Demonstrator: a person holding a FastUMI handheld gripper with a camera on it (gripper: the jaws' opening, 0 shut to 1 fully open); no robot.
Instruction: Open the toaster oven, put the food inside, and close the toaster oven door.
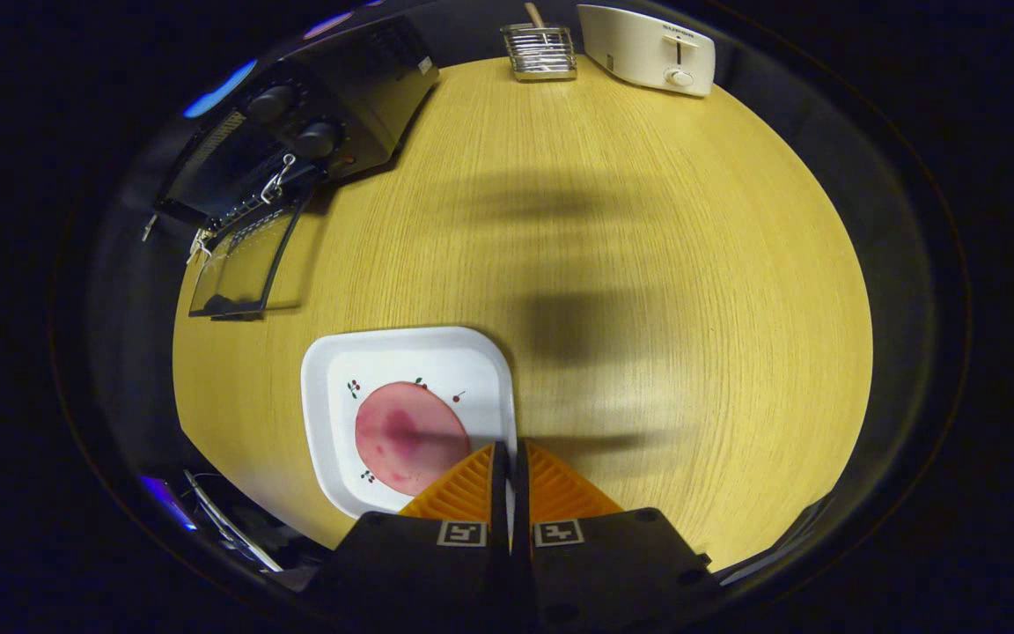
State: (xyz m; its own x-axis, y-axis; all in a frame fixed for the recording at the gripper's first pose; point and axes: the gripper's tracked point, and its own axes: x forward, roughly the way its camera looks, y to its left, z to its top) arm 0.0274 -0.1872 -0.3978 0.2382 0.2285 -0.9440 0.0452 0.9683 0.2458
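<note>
Lying at lower centre-left of the frame, the food (408,438), a round pink slice with a darker red blotch, rests on a white square plate (401,357) with rounded corners and small cherry motifs. The plate sits on the wooden table (648,308), near its front edge. The gripper (507,458) occupies the bottom centre of the frame; its two fingers are drawn together, with just a thin dark slit between them and nothing held. Their tips overlap the right edge of the plate, just beside the slice's right margin; whether they touch plate or food cannot be told from this view.

At the upper left of the frame stands the toaster oven (340,106), a dark box with two round knobs on its front panel. Its glass door (243,264) hangs open, folded down toward the table, with a metal clip and cord at its handle. The oven lies well apart from the plate, beyond and left of the fingers.

At upper centre, along the table's far edge, sits a small wire rack (540,53) with a wooden handle. Just right of it, at upper right, stands a white pop-up toaster (648,48) with a lever and a dial. Soft shadows cross the tabletop between the plate and these far items.
</note>
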